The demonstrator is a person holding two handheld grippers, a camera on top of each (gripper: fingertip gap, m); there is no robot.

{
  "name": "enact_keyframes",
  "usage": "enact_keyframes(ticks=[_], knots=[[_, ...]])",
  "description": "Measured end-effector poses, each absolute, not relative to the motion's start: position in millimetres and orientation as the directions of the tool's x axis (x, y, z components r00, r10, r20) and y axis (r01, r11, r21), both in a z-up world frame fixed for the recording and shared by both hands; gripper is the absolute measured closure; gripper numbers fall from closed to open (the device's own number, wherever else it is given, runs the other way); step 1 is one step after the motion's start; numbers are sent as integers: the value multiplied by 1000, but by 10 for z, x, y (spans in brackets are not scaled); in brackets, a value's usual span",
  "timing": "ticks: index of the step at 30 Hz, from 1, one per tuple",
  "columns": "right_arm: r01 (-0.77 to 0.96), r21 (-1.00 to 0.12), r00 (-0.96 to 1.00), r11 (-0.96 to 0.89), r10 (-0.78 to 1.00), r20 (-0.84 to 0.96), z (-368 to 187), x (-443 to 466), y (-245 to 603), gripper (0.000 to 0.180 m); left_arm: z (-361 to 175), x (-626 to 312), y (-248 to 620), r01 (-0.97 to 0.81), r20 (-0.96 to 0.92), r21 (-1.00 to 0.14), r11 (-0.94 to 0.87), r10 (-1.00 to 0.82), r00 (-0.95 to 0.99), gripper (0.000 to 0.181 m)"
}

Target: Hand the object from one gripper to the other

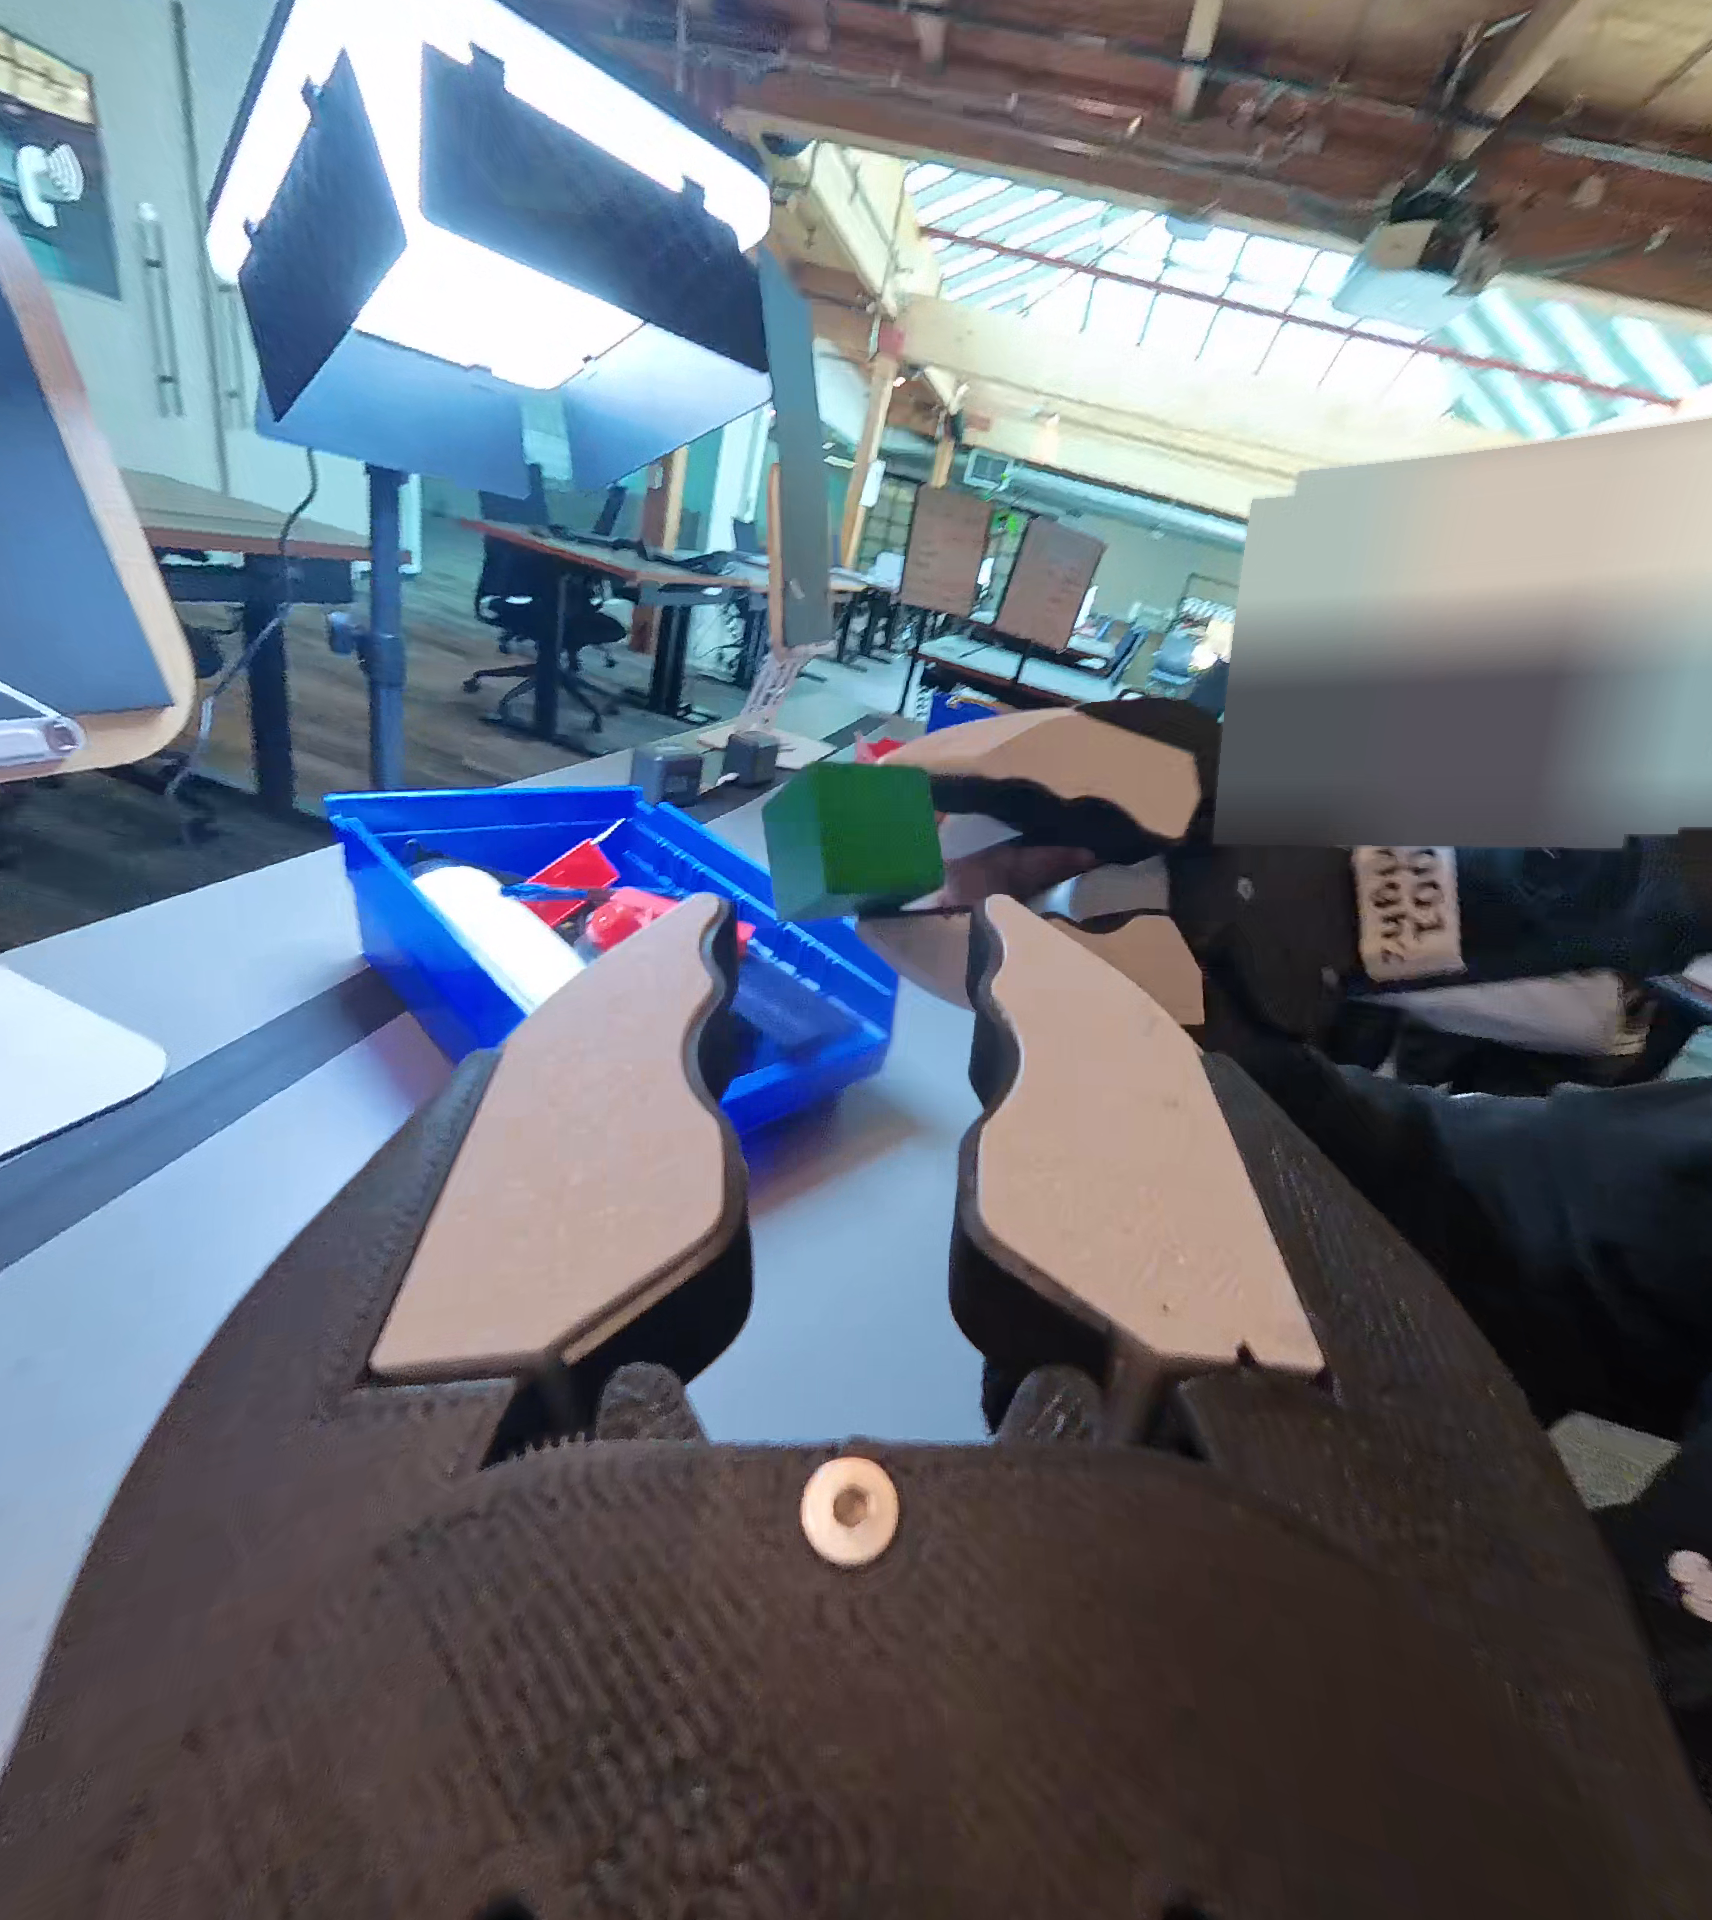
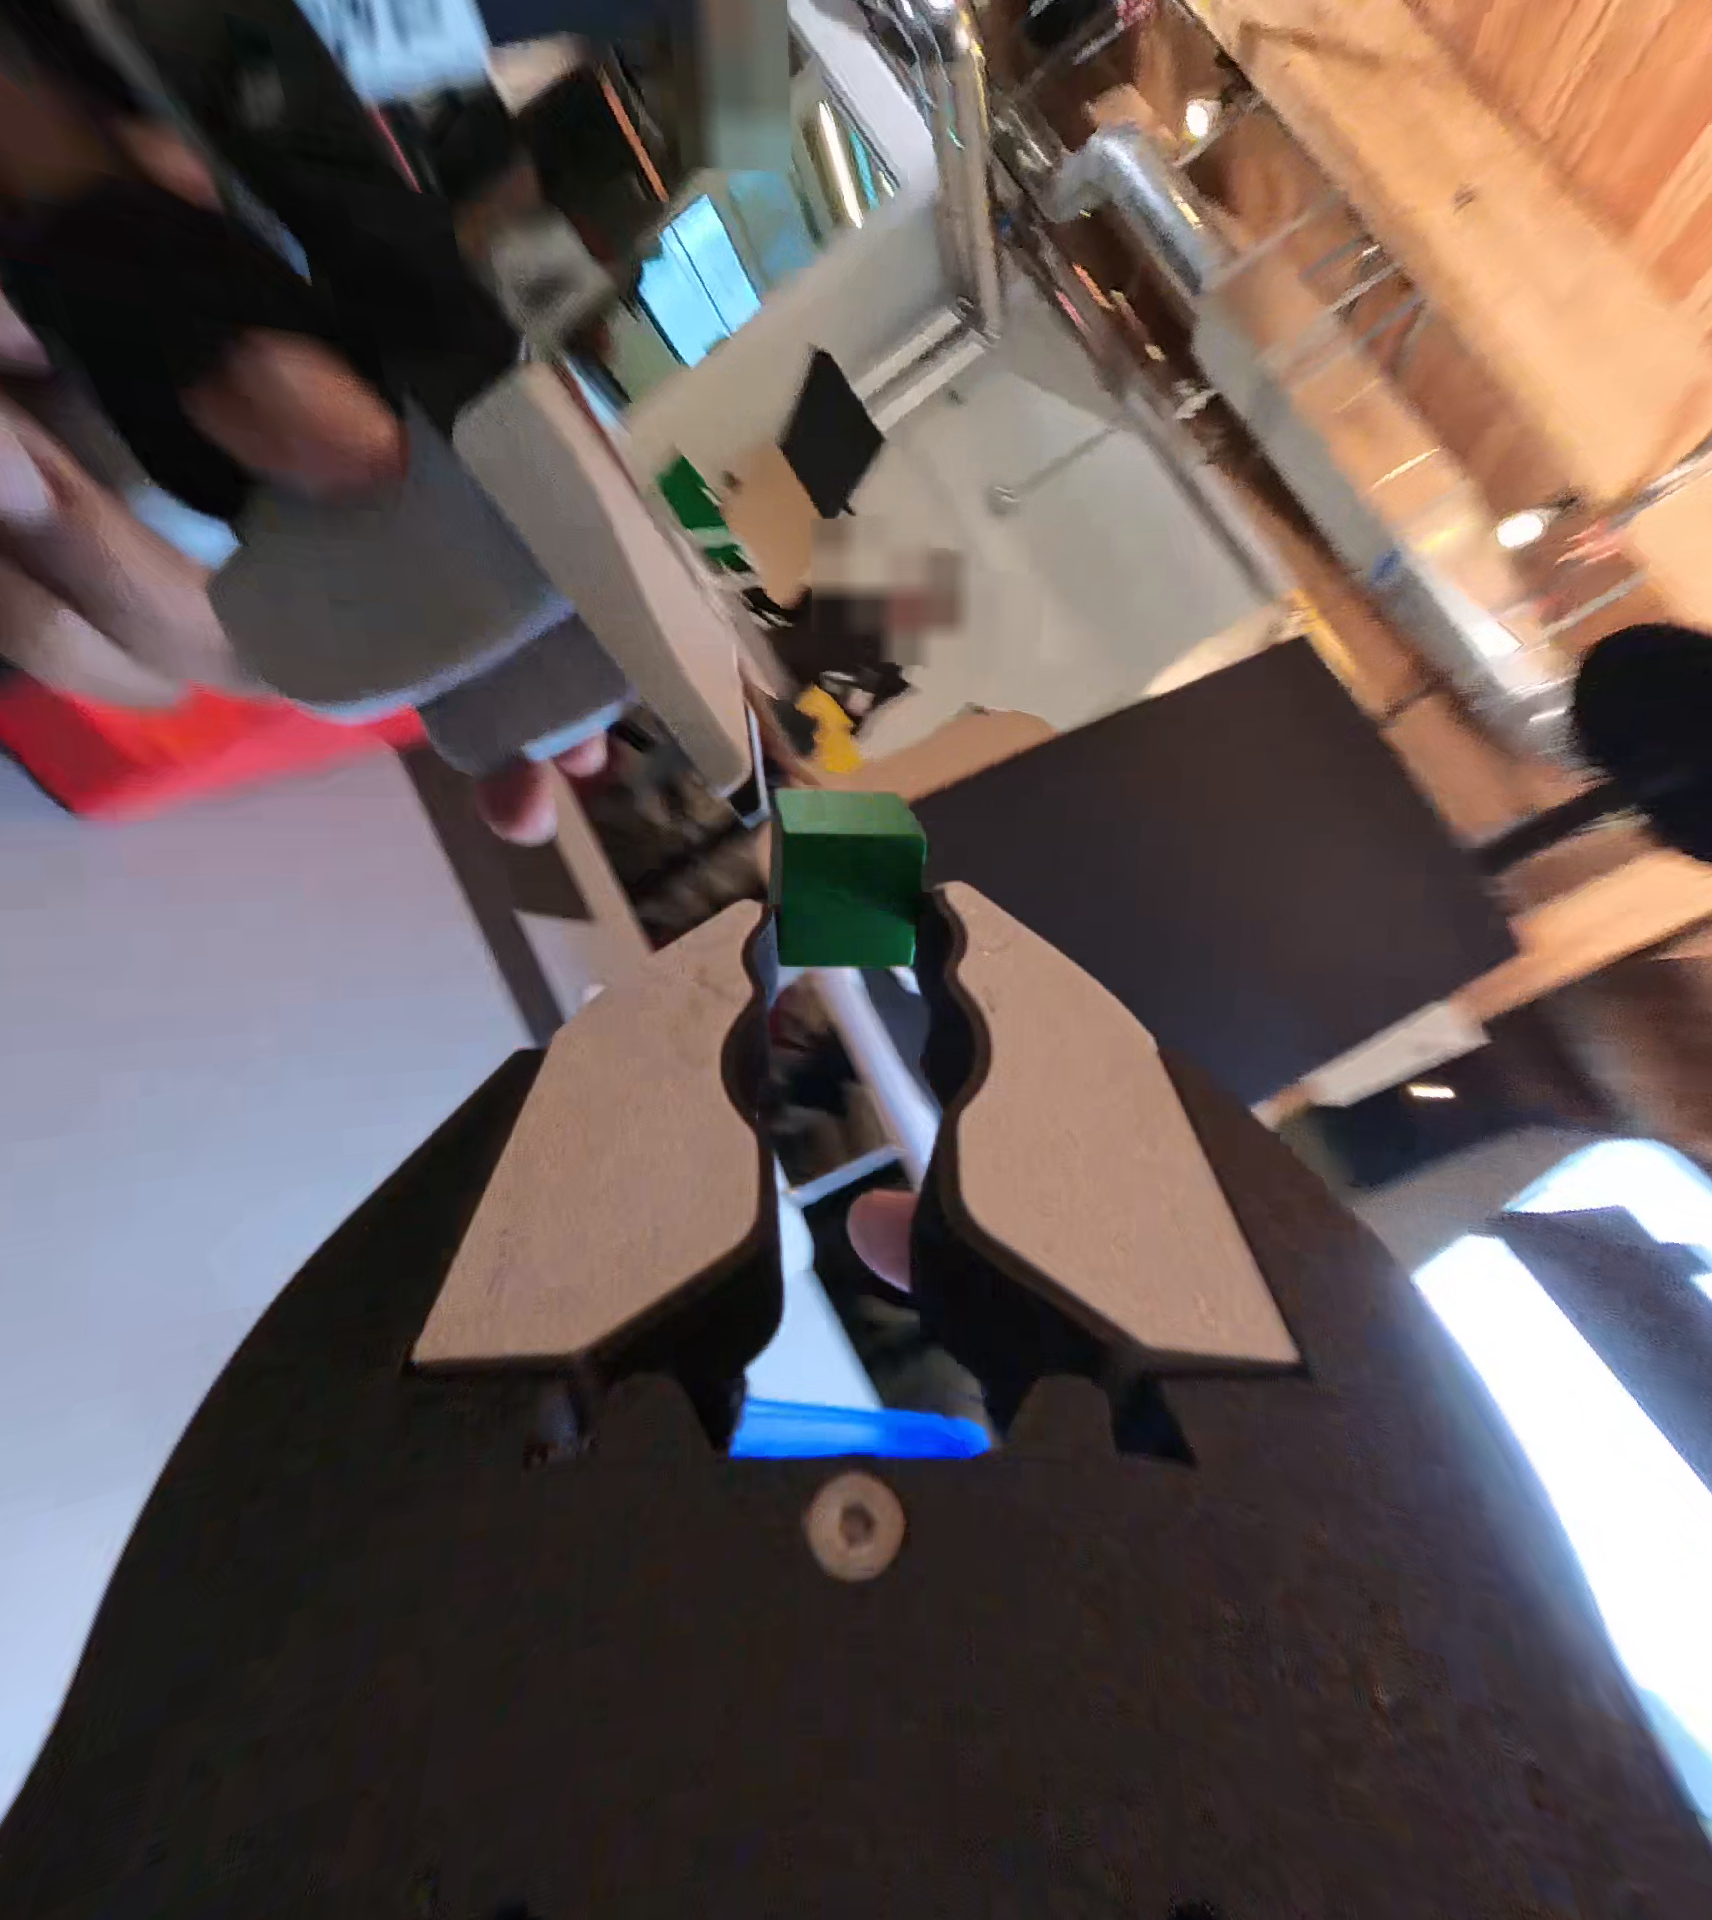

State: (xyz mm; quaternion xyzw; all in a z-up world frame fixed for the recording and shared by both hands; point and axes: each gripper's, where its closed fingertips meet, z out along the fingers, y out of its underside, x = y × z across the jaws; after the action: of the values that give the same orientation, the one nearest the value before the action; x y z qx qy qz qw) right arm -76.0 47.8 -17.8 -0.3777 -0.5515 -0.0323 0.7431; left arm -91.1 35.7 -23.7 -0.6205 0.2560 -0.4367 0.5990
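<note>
A green cube [image 2: 847, 891] is pinched between the fingertips of my right gripper [image 2: 847, 920], which is shut on it in the air. In the left wrist view the same cube [image 1: 852, 854] hangs just beyond my left gripper [image 1: 852, 925], held from the right by the other gripper's grey fingers [image 1: 1049, 769]. My left gripper is open and empty, its tips just below and on either side of the cube, not touching it. In the right wrist view the left gripper [image 2: 613, 613] shows blurred at upper left, held by a hand [image 2: 21, 488].
A blue bin [image 1: 810, 1049] with a white roll [image 1: 499, 925] and red parts stands on the grey table [image 1: 104, 1403] behind the left gripper. A white stand base [image 1: 0, 1060] is at left. A studio light [image 1: 499, 270] hangs above. A person in black sleeves [image 1: 1558, 1195] is at right.
</note>
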Motion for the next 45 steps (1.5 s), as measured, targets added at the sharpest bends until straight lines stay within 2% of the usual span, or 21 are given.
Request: enact_keyframes(ticks=[2, 4, 8, 10, 12, 14, 16, 17, 19, 21, 22, 25, 27, 28, 31, 33, 35, 37, 40, 42, 45], knots=[[577, -362, 342, 732, 186, 921, -211, -712, 580, 154, -289, -939, 419, 187, 225, -971, -147, -819, 528, 138], [613, -241, 281, 752, 77, 957, -276, -728, 603, 154, -308, -963, 460, 196, 241, -968, -157, -802, 547, 137], [600, -167, 213, 782, 45, 976, -455, -879, 520, 154, -462, -915, 525, 83, 149, -989, -125, -770, 620, 133], [564, -172, 205, 807, 65, 977, -486, -931, 438, 154, -508, -891, 518, -6, 43, -998, -62, -763, 645, 150], [475, -292, 231, 830, 203, 952, -467, -928, 379, 155, -489, -888, 490, -54, -25, -998, -13, -765, 644, 153], [307, -544, 254, 781, 484, 838, -397, -896, 304, 150, -409, -852, 371, -18, -23, -1000, 15, -826, 563, 153], [138, -788, 176, 600, 768, 616, -334, -868, 201, 135, -351, -816, 237, 51, 24, -999, -1, -893, 450, 153], [60, -864, 116, 500, 856, 503, -286, -850, 129, 130, -342, -790, 164, 74, 41, -997, -14, -922, 385, 154], [0, -927, 19, 375, 927, 374, -262, -827, 47, 128, -331, -748, 54, 113, 54, -993, -22, -956, 289, 153], [41, -953, -106, 302, 949, 296, -370, -834, -78, 140, -318, -718, -39, 140, 46, -990, -15, -974, 220, 153], [35, -958, -99, 284, 955, 279, -354, -829, -64, 148, -318, -716, -49, 140, 35, -990, -4, -975, 218, 153], [23, -965, -109, 260, 960, 256, -285, -792, -63, 151, -280, -732, -74, 128, -20, -990, 52, -971, 238, 153], [44, -948, 9, 316, 949, 316, -176, -681, 134, 152, -198, -866, 13, 125, -21, -990, 62, -950, 312, 138], [89, -937, 98, 338, 933, 346, -128, -583, 305, 151, -131, -986, 76, 138, -11, -988, 65, -933, 360, 136], [389, -826, 383, 408, 744, 548, -158, -99, 1018, 151, 18, -1477, 318, 115, -16, -988, 99, -822, 569, 139], [651, -692, 417, 313, 614, 670, -429, 312, 1483, 151, -56, -1879, 516, -51, -103, -994, 97, -668, 737, 143], [841, -521, 336, 143, 616, 712, -901, 701, 1785, 151, -182, -2291, 627, -242, -222, -970, 27, -510, 831, 145], [894, -444, 293, 52, 683, 670, -1292, 891, 1915, 151, -312, -2647, 644, -347, -280, -933, -97, -412, 867, 142], [875, -484, 271, 8, 820, 504, -1655, 813, 1847, 152, -519, -3162, 614, -465, -392, -842, -274, -282, 876, 142], [883, -470, 241, -2, 860, 450, -1783, 755, 1770, 152, -690, -3408, 557, -492, -420, -777, -392, -258, 870, 141], [926, -376, 215, -32, 863, 457, -1959, 784, 1775, 152, -943, -3620, 467, -497, -414, -695, -519, -276, 867, 141]])
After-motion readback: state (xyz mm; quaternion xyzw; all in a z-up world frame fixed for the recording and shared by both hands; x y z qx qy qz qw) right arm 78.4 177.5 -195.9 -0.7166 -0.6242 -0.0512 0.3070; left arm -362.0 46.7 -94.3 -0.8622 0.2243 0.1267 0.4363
